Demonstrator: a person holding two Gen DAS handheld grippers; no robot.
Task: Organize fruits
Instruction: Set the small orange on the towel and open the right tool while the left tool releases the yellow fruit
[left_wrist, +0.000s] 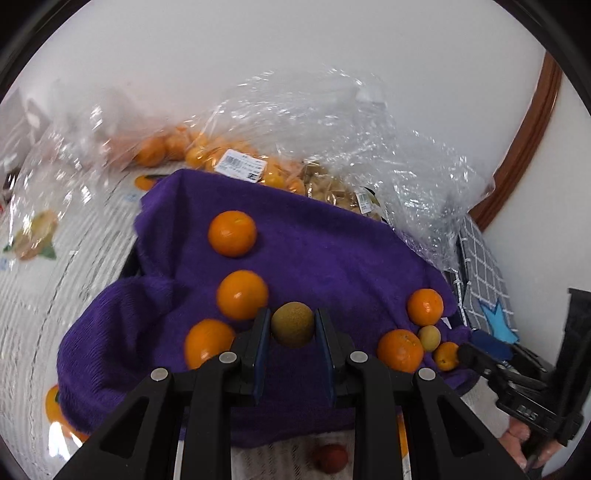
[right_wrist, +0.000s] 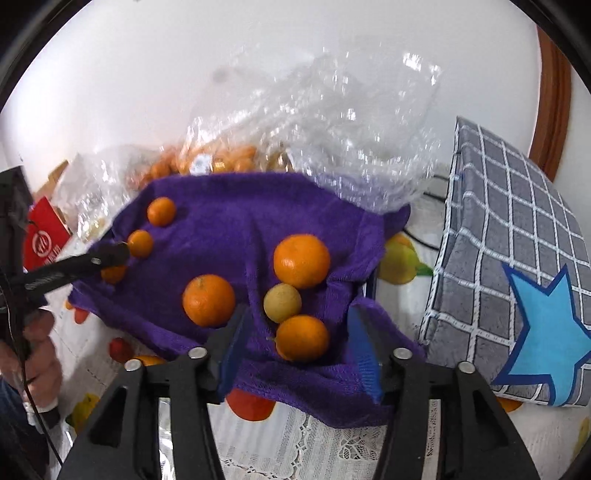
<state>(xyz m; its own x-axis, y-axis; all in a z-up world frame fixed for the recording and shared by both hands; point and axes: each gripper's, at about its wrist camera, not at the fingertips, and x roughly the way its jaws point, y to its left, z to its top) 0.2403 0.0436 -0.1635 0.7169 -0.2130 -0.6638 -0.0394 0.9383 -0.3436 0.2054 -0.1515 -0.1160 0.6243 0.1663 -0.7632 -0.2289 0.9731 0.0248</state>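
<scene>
Left tool (left_wrist: 291, 325) pinching brownish fruit (left_wrist: 292, 324) at widest middle, probably firm, thin-skinned; right tool (right_wrist: 297, 345) hanging spread over orange (right_wrist: 302, 338) on towel (right_wrist: 236, 221).

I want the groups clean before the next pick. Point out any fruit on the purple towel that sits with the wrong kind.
One small yellow-green fruit lies among the oranges on the purple towel, wedged between two of them by the right gripper. A similar brownish-green fruit is held in the left gripper.
</scene>
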